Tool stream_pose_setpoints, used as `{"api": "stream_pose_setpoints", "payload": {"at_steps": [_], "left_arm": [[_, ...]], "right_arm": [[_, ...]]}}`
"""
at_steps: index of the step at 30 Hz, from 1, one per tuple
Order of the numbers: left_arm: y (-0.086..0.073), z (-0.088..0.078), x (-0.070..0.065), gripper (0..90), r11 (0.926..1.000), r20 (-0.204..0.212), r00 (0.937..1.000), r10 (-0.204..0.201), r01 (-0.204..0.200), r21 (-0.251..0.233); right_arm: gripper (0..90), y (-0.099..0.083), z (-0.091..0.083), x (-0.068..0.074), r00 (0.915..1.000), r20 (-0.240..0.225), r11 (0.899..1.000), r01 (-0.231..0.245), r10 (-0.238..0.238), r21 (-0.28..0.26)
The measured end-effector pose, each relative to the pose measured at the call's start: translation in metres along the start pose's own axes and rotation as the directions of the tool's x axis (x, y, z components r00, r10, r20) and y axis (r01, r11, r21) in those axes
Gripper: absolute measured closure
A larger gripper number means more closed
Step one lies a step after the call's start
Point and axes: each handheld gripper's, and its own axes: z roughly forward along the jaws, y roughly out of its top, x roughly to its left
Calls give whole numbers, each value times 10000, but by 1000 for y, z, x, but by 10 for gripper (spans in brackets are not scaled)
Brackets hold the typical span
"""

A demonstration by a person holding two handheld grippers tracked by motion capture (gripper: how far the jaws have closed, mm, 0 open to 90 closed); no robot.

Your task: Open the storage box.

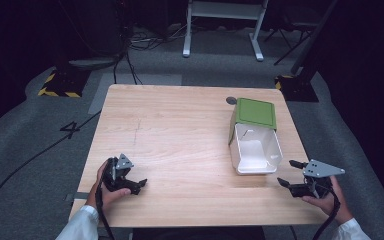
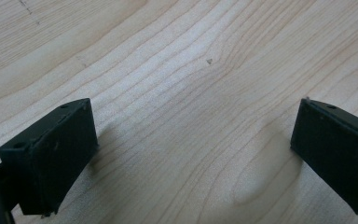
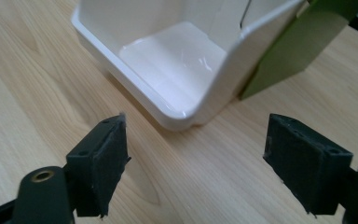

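bin first: white plastic with an open front, and a green lid hinged up behind it. it sits on the right half of the wooden table, nearer the far right corner than the person's edge, its opening turned toward the person. in the right gripper view the bin shows a glossy, empty white inside, and the green lid stands tilted at its right side.

right gripper is held in the person's right hand at the near right edge of the table, just beside the bin's front corner and not touching it. its jaws stand wide apart with nothing between them, aimed at the bin's lower front rim.

left gripper rests in the left hand near the table's near left edge, well apart from the bin. its jaws are also spread wide, with bare wood between them in the left gripper view.

small grey disc lies on the table just beyond the lid.
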Motion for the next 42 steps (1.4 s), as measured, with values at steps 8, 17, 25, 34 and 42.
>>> {"api": "stream_pose_setpoints", "payload": {"at_steps": [8, 17, 25, 34, 42], "left_arm": [[0, 0, 0, 5, 10000, 7, 10000, -5, 5, 0], [0, 0, 0, 5, 10000, 6, 10000, 0, 0, 0], [0, 0, 0, 5, 10000, 10, 10000, 2, -2, 1], [0, 0, 0, 4, 10000, 98, 9999, -21, 22, -6], [0, 0, 0, 4, 10000, 95, 10000, -24, 24, -8]], "right_arm": [[227, -30, 12, -15, 9966, 268, 9947, -796, 780, 651], [224, -55, 13, -20, 9846, 167, 9815, -1746, 1738, 785], [206, -66, 11, -18, 9753, 426, 9721, -2198, 2170, 816], [191, -68, 10, -20, 9655, 399, 9610, -2599, 2572, 950], [188, -67, 12, -20, 9640, 434, 9595, -2652, 2622, 947]]}}
